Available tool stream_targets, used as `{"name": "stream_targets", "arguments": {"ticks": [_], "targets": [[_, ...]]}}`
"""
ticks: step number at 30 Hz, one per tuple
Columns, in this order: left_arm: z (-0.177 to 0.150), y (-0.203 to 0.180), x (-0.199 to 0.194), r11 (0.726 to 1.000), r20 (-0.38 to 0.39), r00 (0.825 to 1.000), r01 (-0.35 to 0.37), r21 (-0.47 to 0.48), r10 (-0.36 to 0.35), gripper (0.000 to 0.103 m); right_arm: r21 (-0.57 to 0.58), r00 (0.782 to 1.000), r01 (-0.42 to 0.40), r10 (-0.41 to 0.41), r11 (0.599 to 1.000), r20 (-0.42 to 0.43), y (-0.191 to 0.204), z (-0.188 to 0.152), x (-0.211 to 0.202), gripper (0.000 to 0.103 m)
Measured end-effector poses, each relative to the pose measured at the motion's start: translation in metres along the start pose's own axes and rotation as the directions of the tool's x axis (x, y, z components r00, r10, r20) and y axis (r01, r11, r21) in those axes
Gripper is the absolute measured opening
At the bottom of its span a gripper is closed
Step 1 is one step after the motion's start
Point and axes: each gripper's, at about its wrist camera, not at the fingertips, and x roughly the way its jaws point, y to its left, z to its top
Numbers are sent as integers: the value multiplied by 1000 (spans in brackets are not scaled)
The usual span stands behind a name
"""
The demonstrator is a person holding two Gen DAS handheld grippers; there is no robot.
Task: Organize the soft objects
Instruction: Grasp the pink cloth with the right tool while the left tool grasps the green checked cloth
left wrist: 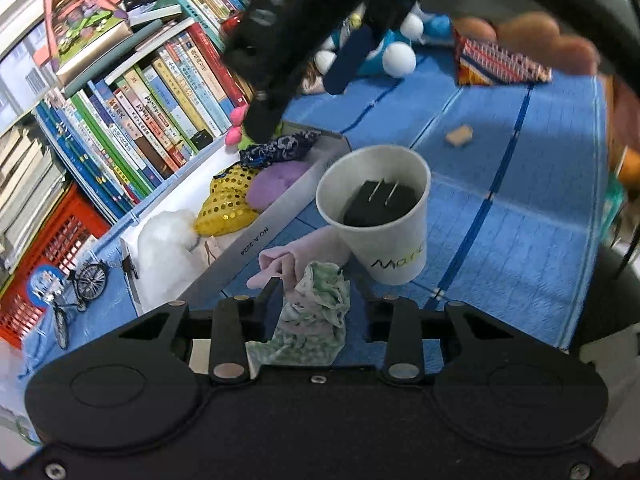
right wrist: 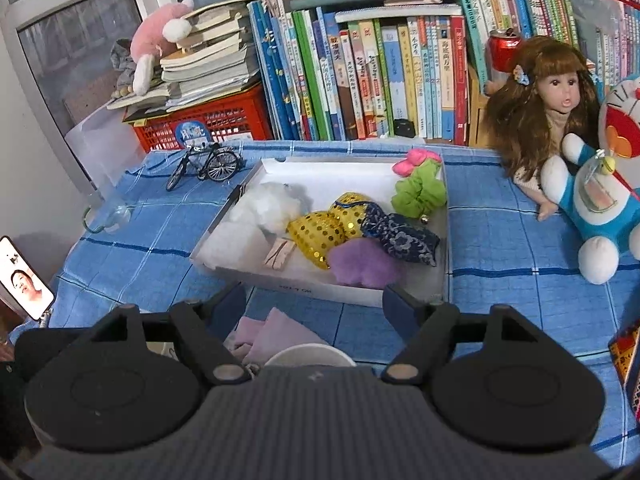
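Note:
In the left wrist view my left gripper is shut on a crumpled green patterned cloth, which bunches up between its fingers. Under the cloth lies a pink pouch on the blue tablecloth, beside a white paper cup holding a black plug. The white box holds white fluff, yellow sequined pouches, a purple puff, a dark blue pouch and a green scrunchie. My right gripper hovers open and empty over the pink pouch and the cup's rim.
A doll and a blue plush sit at the right of the table. A model bicycle stands left of the box, with books and a red crate behind. A phone sits at the left edge.

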Motion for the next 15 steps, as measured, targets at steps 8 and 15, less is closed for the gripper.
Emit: {"name": "stream_targets", "arguments": {"ticks": [8,15], "targets": [[2,-4,26,1000,-61,998,18,-10,-19,33,1,1000,-11,11,1000,-26,0,-4,11,85],[2,-3,28,999,-55,998,10,-40,-12,8,47,998,-30,33,998,-58,-10,-6,22,85]]}}
